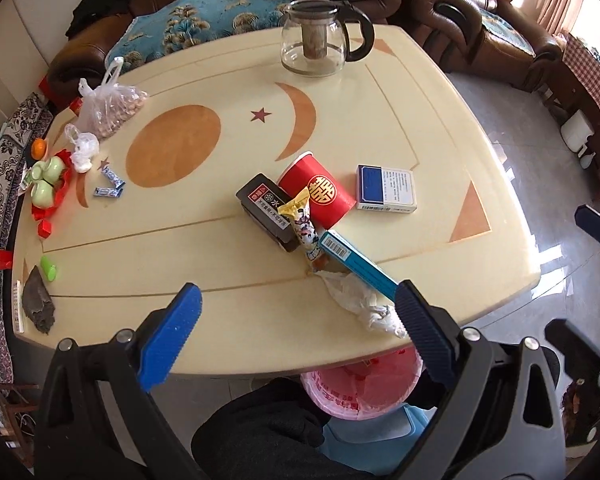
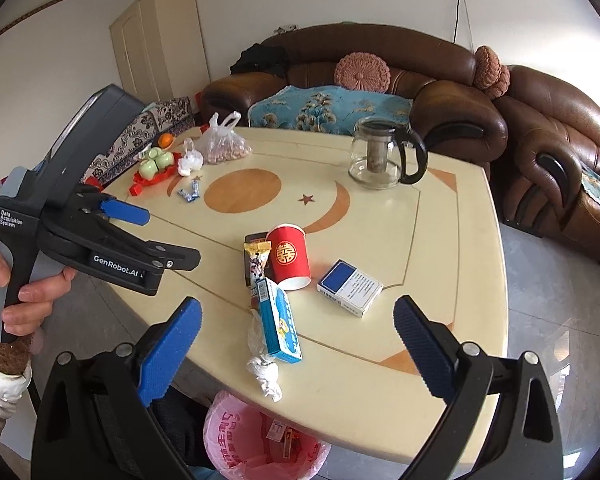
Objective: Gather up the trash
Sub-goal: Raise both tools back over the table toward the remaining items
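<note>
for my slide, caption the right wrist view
Open right tool over the table's litter: teal box, red cup, pink-lined bin below.

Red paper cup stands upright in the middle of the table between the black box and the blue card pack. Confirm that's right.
Not quite. The red cup lies on its side, not upright, as the right wrist view shows. It is between the black box and the blue pack on the table.

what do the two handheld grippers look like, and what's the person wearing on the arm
Both grippers, left and right, have black angular frames with silver bolts and ridged blue finger pads. Seen from the side, the left gripper carries a dark grey housing, a grey handle, and white lettering: "GenRobot.AI" and "Data Acquisition System". The hand on it emerges from a white sleeve with a brown knitted cuff.
</note>
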Tool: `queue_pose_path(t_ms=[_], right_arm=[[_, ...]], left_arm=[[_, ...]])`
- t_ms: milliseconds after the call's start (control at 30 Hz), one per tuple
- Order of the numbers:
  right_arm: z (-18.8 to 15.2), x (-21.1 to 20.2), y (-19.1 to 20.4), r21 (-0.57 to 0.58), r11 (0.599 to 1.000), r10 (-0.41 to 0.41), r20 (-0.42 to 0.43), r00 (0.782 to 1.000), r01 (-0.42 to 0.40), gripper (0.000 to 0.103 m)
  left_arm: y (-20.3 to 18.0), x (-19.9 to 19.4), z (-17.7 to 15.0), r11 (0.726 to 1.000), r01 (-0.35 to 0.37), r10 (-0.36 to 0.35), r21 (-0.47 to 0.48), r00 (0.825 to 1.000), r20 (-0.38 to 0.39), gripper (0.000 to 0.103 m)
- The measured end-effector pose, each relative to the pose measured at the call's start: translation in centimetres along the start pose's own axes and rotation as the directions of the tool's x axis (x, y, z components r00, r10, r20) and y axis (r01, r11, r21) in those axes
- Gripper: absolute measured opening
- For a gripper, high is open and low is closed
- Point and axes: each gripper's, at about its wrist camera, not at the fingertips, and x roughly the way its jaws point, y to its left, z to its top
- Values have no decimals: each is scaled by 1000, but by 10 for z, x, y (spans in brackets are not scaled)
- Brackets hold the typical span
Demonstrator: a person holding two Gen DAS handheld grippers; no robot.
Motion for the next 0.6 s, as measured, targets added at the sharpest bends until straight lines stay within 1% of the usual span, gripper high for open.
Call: queue_pose_path(t_ms=[300,500,600], right_arm=[[-5,44,3,-20,999,26,-71,997,-27,94],[-23,85,12,-34,999,36,-130,991,-40,94],[-33,105,17,-38,998,47,-165,985,-54,94]], left_arm=[[9,35,19,998,34,-36,-56,998,-41,94],[9,64,26,995,58,-64,-84,996,-70,94],[7,78,29,994,56,-64,-88,995,-82,94]])
